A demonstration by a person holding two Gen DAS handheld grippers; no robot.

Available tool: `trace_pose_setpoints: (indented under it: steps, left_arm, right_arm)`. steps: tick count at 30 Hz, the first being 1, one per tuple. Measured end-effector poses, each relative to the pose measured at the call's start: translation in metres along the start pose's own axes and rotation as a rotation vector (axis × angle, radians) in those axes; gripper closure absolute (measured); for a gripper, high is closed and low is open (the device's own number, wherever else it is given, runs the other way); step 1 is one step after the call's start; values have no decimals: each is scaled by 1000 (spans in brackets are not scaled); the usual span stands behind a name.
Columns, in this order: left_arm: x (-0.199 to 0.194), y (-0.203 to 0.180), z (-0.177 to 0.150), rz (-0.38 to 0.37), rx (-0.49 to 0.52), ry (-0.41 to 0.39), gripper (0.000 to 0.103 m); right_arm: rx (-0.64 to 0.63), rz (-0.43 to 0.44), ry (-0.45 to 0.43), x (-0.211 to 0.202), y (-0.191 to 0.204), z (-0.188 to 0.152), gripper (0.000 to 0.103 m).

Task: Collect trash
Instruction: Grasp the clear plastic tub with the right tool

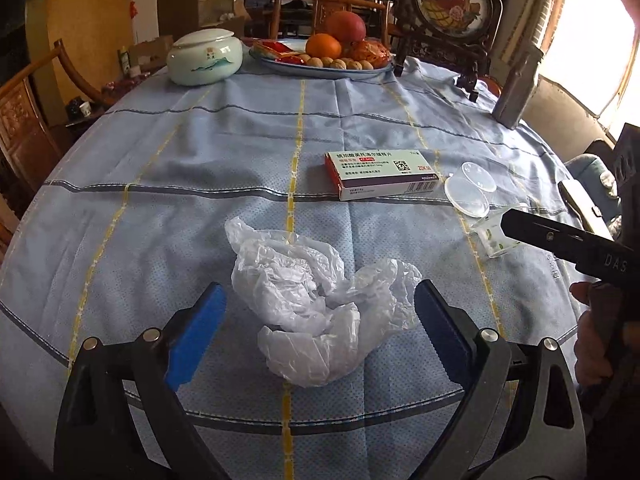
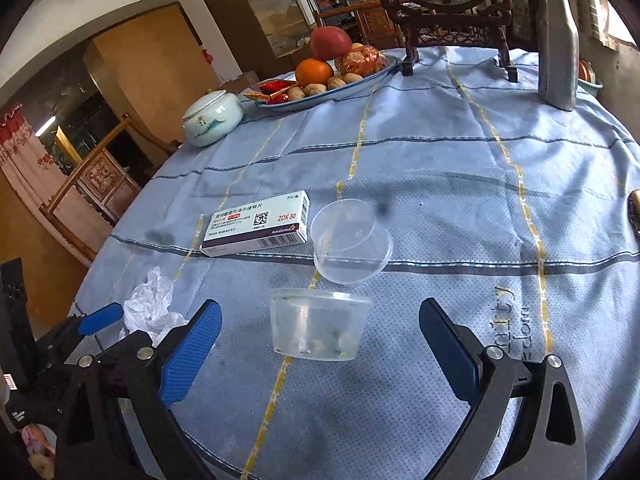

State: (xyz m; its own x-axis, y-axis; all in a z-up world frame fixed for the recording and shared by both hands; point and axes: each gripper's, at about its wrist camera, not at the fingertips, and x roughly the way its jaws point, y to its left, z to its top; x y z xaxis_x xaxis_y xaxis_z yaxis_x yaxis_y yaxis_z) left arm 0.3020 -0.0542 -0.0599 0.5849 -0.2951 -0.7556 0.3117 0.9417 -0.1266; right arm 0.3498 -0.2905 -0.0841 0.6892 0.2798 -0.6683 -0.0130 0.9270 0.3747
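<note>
A crumpled white plastic bag [image 1: 316, 300] lies on the blue tablecloth [image 1: 160, 200] between the wide-apart blue pads of my left gripper [image 1: 320, 290], which is open; the bag's edge reaches the right pad. In the right wrist view, a clear plastic cup [image 2: 320, 324] stands between the fingers of my open right gripper [image 2: 320, 307], untouched. A second clear cup [image 2: 352, 240] lies tipped just beyond it, next to a white medicine box [image 2: 256, 226]. The bag [image 2: 150, 308] and a left fingertip [image 2: 100, 318] show at the lower left.
At the far side stand a fruit plate [image 1: 384, 68], a pale lidded ceramic jar [image 1: 204, 58], a carved stand with a round picture [image 1: 452, 4] and a silver bottle [image 2: 556, 40]. Wooden chairs [image 1: 24, 128] ring the round table. A hand [image 1: 592, 332] holds the right gripper.
</note>
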Motion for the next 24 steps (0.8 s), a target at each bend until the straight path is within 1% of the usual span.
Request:
trace_pose_setpoints:
  steps: [3, 7, 11, 13, 14, 15, 17, 21, 24]
  left_arm:
    - [2, 1, 1, -38, -7, 14, 11]
    - [3, 10, 1, -91, -52, 25, 11]
    - [10, 20, 3, -163, -110, 61, 11]
    - [14, 25, 3, -187, -141, 80, 11]
    - [15, 27, 3, -188, -155, 84, 11]
    - [15, 28, 3, -188, -157, 82, 11]
    - [12, 24, 3, -176, -136, 72, 11]
    - [6, 13, 2, -141, -73, 50, 11]
    - [6, 6, 1, -125, -37, 54, 11]
  right_arm:
    - [-26, -29, 20, 7, 2, -1, 6]
    - [-45, -22, 36, 13, 7, -2, 6]
    - [-20, 3, 59, 19, 3, -2, 11]
    - [-4, 8, 52, 17, 0, -2, 17]
    - [0, 24, 46, 16, -1, -2, 39]
    - [7, 32, 49, 16, -2, -3, 46]
    - [17, 36, 40, 13, -2, -4, 46]
    - [-26, 37, 11, 5, 8, -5, 46]
    - [-51, 30, 20, 6, 11, -7, 46]
